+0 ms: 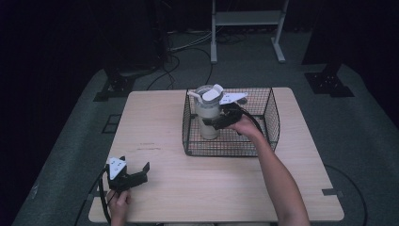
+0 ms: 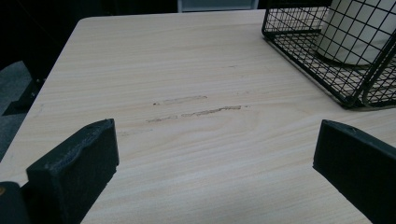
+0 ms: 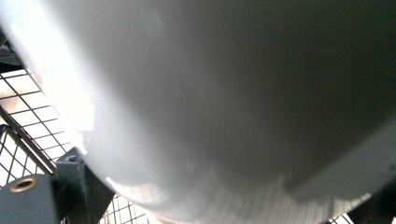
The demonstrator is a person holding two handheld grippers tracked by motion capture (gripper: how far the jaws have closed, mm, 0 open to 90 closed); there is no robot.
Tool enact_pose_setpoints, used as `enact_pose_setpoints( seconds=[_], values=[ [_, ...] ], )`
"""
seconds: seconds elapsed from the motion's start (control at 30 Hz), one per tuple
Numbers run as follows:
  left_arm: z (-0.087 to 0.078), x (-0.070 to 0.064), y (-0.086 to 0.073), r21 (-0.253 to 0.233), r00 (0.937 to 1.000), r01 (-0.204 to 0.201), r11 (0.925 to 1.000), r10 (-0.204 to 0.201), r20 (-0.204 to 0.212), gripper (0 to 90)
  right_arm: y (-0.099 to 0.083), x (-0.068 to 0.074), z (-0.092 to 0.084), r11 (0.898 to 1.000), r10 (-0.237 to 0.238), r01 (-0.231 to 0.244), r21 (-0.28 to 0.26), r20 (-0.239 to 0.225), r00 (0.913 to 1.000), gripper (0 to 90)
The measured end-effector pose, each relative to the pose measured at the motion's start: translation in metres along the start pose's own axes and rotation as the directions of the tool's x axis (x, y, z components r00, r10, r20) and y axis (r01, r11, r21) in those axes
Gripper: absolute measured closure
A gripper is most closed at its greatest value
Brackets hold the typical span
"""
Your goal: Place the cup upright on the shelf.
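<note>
A pale, cream-coloured tumbler (image 1: 207, 115) with a lidded top stands upright inside a black wire basket (image 1: 268, 110), toward the basket's left side, on a light wooden tabletop (image 1: 155, 127). The right gripper (image 1: 217, 123) reaches into the basket from the person's side and meets the tumbler at mid-height — its fingers sit against the tumbler's wall, and the grip appears closed on it. In the right gripper view the tumbler's smooth curved side (image 3: 233, 93) looms very near, with one dark finger (image 3: 79, 184) at the lower left pressed to it and the basket's mesh (image 3: 32, 116) behind. The person's right forearm (image 1: 277, 181) stretches diagonally up from the bottom edge of the high view to that gripper, whose grey plate (image 1: 233, 98) lies near the tumbler's lid.

Well apart from the basket, near the tabletop's front left corner, the left gripper (image 1: 136, 170) rests low over the wood in the person's left hand (image 1: 118, 202) — its fingers stand wide apart and hold nothing. The left gripper view looks along those two black fingers (image 2: 74, 163) across bare wood marked by a few faint scuffs (image 2: 196, 112), with the basket's corner (image 2: 355, 98) and the tumbler's base (image 2: 355, 42) at the upper right. A cable (image 1: 101, 197) trails from the left gripper off the tabletop's front edge. Beyond the tabletop lie a grey floor and the legs of a white stand (image 1: 247, 19).
</note>
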State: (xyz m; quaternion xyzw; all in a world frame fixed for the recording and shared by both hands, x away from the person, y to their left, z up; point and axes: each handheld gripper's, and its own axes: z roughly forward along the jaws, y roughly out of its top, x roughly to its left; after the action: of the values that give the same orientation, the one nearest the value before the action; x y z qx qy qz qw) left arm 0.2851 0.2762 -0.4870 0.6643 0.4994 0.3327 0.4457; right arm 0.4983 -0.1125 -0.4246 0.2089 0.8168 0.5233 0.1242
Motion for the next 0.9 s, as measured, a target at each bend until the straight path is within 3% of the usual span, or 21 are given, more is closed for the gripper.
enact_pose_setpoints(
  seconds=[0.53, 0.9],
  values=[
    [0.000, 0.000, 0.000, 0.000, 1.0000, 0.002, 1.0000, -0.002, -0.001, 0.0, 0.001, 0.001, -0.005, 1.000, -0.008, 0.007, 0.022, 0.011, 0.9999, 7.7],
    [0.000, 0.000, 0.000, 0.007, 1.0000, 0.002, 1.0000, -0.002, -0.005, 0.0, 0.003, 0.002, -0.012, 0.998, -0.011, 0.010, 0.067, 0.018, 0.9998, 7.6]
  ],
)
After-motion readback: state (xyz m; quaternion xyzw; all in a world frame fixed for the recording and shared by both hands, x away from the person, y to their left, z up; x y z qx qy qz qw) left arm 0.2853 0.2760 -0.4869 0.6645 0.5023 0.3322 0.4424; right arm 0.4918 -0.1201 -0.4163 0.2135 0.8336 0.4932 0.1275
